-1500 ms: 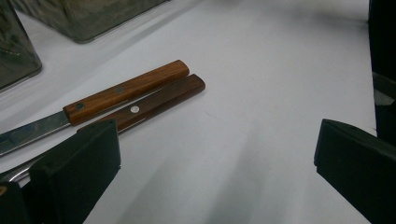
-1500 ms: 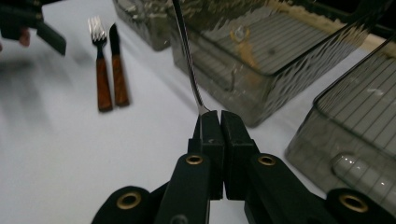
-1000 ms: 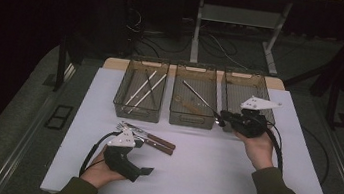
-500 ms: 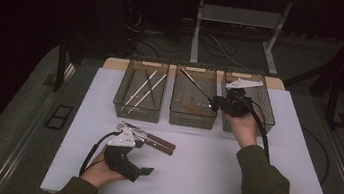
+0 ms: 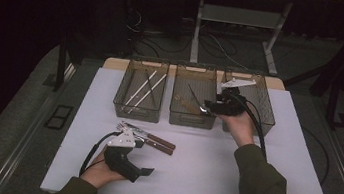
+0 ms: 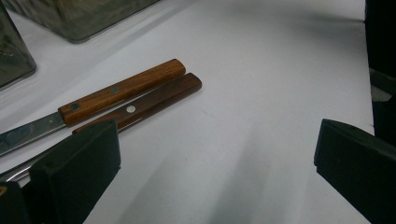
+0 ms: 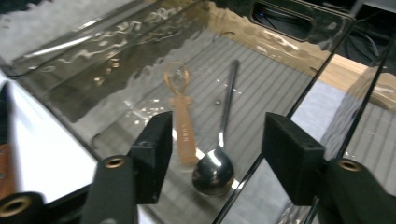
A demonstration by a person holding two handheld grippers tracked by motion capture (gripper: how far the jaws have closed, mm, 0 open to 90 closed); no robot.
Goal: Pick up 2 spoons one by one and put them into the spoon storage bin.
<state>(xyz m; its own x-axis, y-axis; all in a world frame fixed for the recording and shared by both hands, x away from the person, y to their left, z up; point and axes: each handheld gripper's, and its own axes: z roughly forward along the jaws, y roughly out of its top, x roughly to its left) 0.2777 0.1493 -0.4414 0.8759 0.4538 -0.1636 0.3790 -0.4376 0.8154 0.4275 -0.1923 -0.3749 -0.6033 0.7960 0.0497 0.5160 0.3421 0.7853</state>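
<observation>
My right gripper (image 5: 207,105) (image 7: 219,144) hovers over the right edge of the middle bin (image 5: 191,120). Its jaws have just been opening and nothing is pressed between the pads. Below them, on the bin floor, lies a metal spoon (image 7: 214,171) (image 5: 195,100) beside an amber spoon (image 7: 180,116). My left gripper (image 5: 143,158) (image 6: 215,172) rests open on the white table. Two wood-handled knives (image 5: 151,140) lie side by side just past its left jaw, the lighter handle (image 6: 121,91) next to the darker one (image 6: 154,100).
Three clear bins stand in a row at the back of the table. The left bin (image 5: 135,110) holds chopsticks (image 5: 143,88); the right bin (image 5: 264,109) sits under my right hand's cable. The white table top (image 5: 229,185) ends near the person.
My right gripper moved left from the right bin to the middle bin and its jaws opened; the metal spoon it carried now lies in that bin. The left gripper stayed put.
</observation>
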